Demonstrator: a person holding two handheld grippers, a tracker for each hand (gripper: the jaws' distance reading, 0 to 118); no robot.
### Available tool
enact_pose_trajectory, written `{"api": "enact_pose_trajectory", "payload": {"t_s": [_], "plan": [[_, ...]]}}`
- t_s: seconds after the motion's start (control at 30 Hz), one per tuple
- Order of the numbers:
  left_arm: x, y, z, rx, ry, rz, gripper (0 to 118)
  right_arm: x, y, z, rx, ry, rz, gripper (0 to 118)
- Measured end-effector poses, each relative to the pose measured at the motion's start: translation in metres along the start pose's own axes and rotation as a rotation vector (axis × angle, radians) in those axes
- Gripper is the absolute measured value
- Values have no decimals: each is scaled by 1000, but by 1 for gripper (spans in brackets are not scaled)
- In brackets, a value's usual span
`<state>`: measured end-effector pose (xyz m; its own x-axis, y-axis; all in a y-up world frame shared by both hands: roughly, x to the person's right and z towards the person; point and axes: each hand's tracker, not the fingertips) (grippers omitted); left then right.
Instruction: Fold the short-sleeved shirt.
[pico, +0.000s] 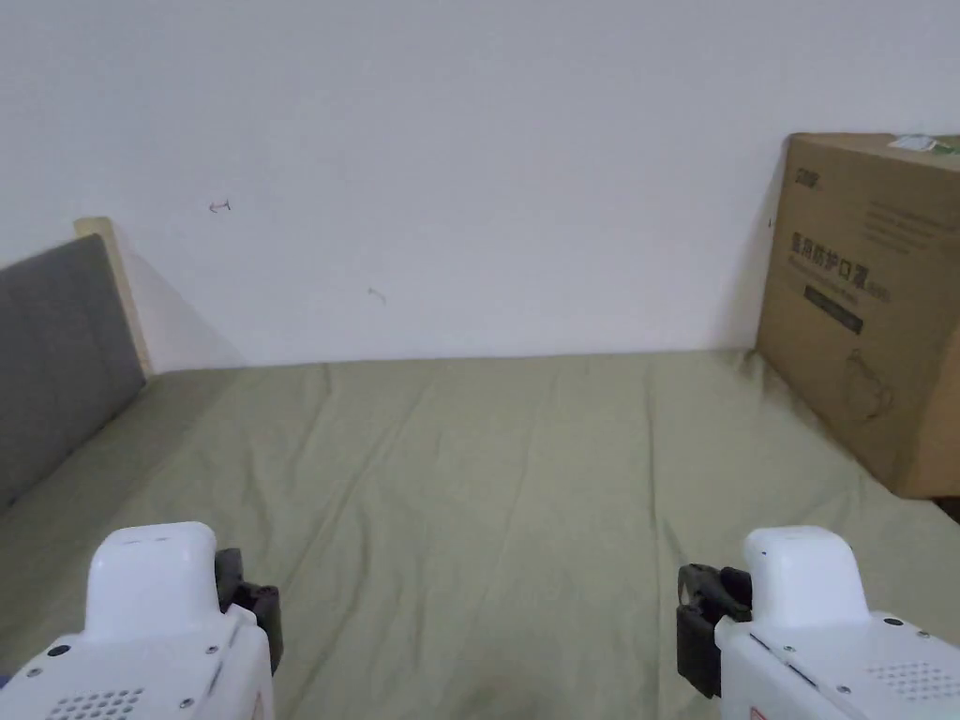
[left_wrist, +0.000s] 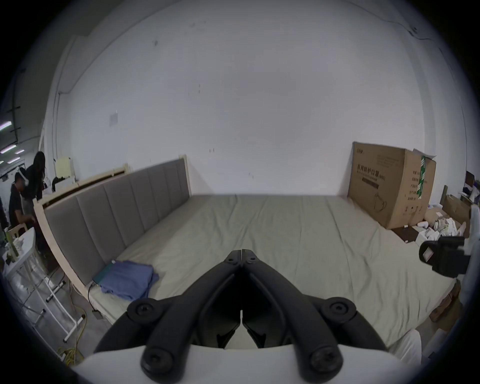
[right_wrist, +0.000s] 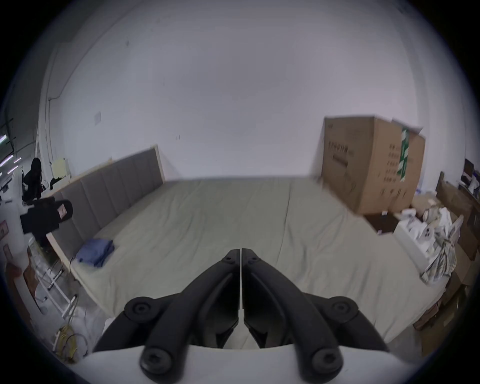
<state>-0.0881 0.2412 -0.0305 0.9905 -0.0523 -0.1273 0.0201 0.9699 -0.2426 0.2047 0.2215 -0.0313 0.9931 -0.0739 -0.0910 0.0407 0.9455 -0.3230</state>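
The blue shirt (left_wrist: 127, 279) lies folded on the bed (left_wrist: 285, 246), just beside the grey headboard (left_wrist: 117, 210). The left hand-held gripper (left_wrist: 241, 253) and the right hand-held gripper (right_wrist: 241, 252) are pressed together, holding nothing, well apart from the headboard.
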Motion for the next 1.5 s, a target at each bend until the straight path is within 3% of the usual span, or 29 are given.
{"api": "enact_pose_trajectory", "payload": {"t_s": [0.2, 0.33, 0.47, 0.53, 0.57, 0.6, 0.67, 0.8, 1.1, 1.5], "plan": [[11, 21, 33, 172, 28, 7, 0, -19, 25, 32, 225, -61, 96, 3], [13, 30, 43, 199, 23, -4, 0, -31, 32, 47, 265, -68, 90, 5], [17, 33, 45, 202, 9, -20, 14, -41, 34, 54, 277, -79, 104, 19], [18, 32, 45, 194, 5, -23, 50, -34, 32, 49, 264, -84, 104, 31], [19, 31, 44, 187, -3, -19, 73, -34, 31, 48, 253, -82, 99, 43], [19, 31, 42, 170, -19, -16, 101, -34, 30, 47, 239, -84, 95, 67], [17, 28, 41, 157, -56, 4, 115, -34, 28, 46, 219, -90, 89, 95], [18, 29, 40, 149, -63, 5, 115, -36, 27, 46, 208, -109, 77, 118], [14, 29, 35, 118, -116, 62, 115, -38, 32, 48, 232, -126, 79, 118], [21, 25, 35, 143, -97, 8, 115, -34, 31, 44, 218, -134, 58, 118]]}}
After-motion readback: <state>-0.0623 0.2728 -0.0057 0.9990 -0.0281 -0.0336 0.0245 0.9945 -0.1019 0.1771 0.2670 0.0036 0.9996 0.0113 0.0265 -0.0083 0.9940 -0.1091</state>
